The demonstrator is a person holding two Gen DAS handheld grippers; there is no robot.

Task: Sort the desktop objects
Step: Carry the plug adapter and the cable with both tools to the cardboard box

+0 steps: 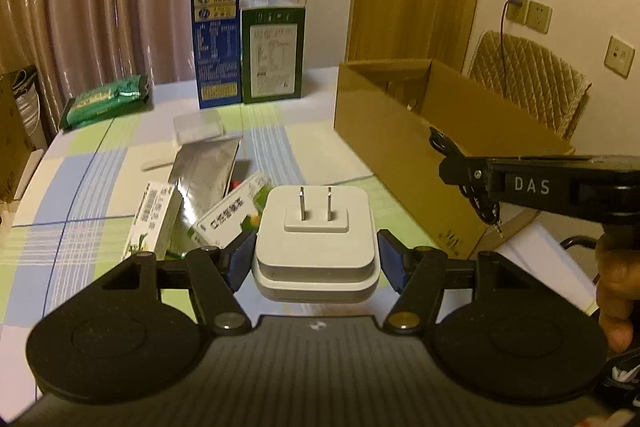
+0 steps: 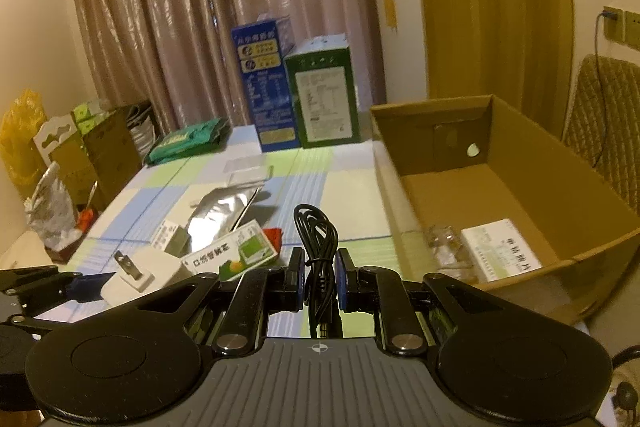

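My left gripper (image 1: 316,255) is shut on a white plug adapter (image 1: 316,239), prongs up, held above the table; it also shows in the right wrist view (image 2: 140,277). My right gripper (image 2: 319,281) is shut on a bundled black audio cable (image 2: 318,247) with its jack hanging down; in the left wrist view the gripper (image 1: 448,157) is beside the near wall of the open cardboard box (image 1: 400,131). The box (image 2: 520,167) holds a white medicine box (image 2: 500,255) and a clear plastic item (image 2: 444,247).
On the checked tablecloth (image 1: 80,187) lie two small medicine boxes (image 1: 156,219) (image 1: 232,215), a silver foil pouch (image 1: 208,167), a clear packet (image 1: 198,127) and a green bag (image 1: 104,99). Blue (image 1: 218,35) and green (image 1: 274,53) cartons stand at the back. A chair (image 1: 528,79) stands right.
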